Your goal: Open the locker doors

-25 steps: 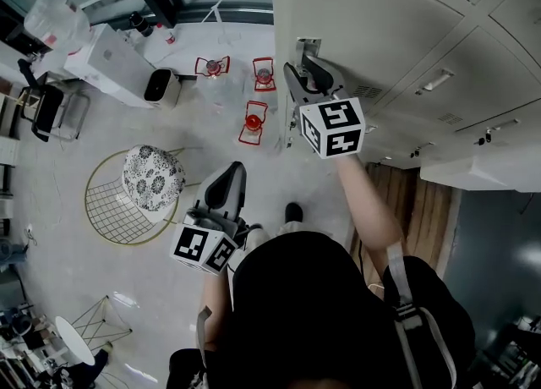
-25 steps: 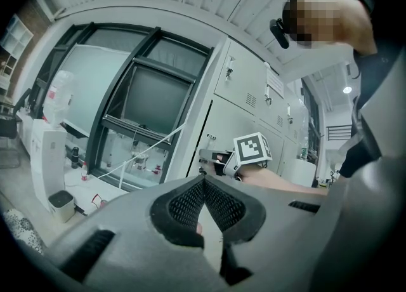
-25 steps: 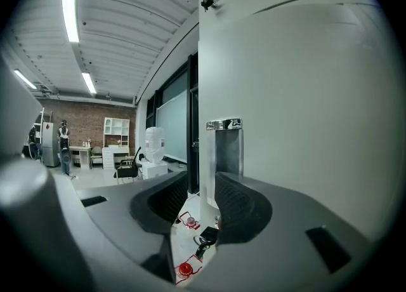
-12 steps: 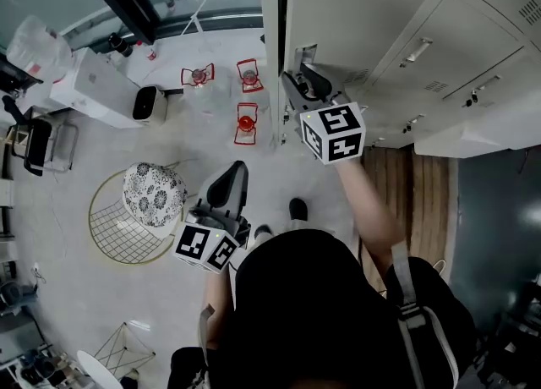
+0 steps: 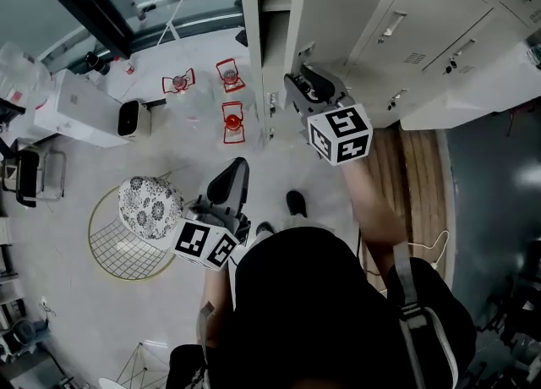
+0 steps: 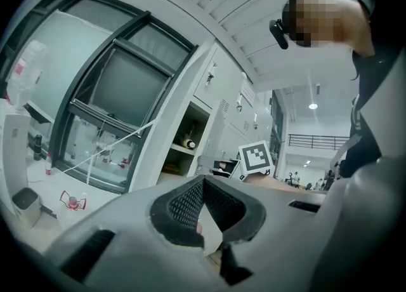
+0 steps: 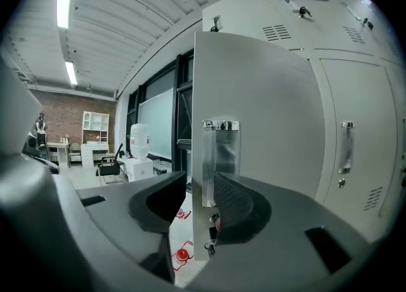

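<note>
The pale grey sheet-metal locker door (image 7: 254, 106) stood ajar from its bank of lockers. It was a flat, smooth, tall rectangle, its long axis upright and its thin free edge pointing straight at the right gripper (image 7: 200, 186). A narrow handle (image 7: 219, 157) of clear plastic with a chromed cap ran upright along that edge. The right gripper's dark, ribbed pads (image 7: 235, 205) straddled the door's edge, spread wide; its jaws had just been opening, with the edge and handle between them. One pad stood clear of the metal, and whether the other touched the handle could not be told.

In the head view the locker door (image 5: 338, 15) slanted out into the room, the right gripper (image 5: 308, 87) at its free edge. Just left of the door gaped the shelved open compartment (image 6: 190, 126). To the door's right were closed doors (image 7: 355, 157) of the same smooth metal, with louvre slots and upright handles.

The left gripper (image 6: 203, 186) hung well apart from the door, over the pale floor (image 5: 84, 167), its meshed black pads pressed together at the tips with nothing between them. In the head view the left gripper (image 5: 226, 184) lay between the door and a round gold wire chair (image 5: 150, 207) with a patterned cushion
</note>
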{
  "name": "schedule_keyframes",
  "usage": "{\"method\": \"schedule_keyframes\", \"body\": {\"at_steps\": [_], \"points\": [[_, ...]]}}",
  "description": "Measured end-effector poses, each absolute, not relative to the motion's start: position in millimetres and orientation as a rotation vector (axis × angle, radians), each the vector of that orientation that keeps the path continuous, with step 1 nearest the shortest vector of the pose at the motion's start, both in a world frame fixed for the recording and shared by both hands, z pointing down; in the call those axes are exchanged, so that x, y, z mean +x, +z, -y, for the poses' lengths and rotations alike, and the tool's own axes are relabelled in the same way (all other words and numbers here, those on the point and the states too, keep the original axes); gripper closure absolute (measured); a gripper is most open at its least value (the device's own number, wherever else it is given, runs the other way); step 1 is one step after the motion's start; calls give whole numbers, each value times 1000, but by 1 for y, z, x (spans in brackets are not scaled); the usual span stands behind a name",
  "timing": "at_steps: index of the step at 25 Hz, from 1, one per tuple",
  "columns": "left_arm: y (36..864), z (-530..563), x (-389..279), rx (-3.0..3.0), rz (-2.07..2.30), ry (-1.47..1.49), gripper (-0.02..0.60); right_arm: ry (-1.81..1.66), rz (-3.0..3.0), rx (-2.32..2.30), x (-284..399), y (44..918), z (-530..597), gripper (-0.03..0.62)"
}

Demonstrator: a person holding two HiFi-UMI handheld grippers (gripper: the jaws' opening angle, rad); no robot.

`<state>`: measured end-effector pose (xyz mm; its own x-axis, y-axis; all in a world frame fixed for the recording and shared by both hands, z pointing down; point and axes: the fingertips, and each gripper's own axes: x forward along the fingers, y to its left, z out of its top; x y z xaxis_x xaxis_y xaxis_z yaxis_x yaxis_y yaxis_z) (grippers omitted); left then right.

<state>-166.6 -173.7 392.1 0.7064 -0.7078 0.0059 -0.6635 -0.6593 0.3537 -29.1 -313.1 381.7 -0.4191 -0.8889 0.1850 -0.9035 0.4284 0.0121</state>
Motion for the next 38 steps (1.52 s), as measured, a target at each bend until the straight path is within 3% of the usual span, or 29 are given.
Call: {"method": "schedule_keyframes", "body": {"at_steps": [24,38], "points": [[394,134,-157,2672,827,-129,566,69,2280,1869,22,379,249,473],[403,101,-155,2689,713,-115,566,121,2117,2055,70,379,209,527]]}}
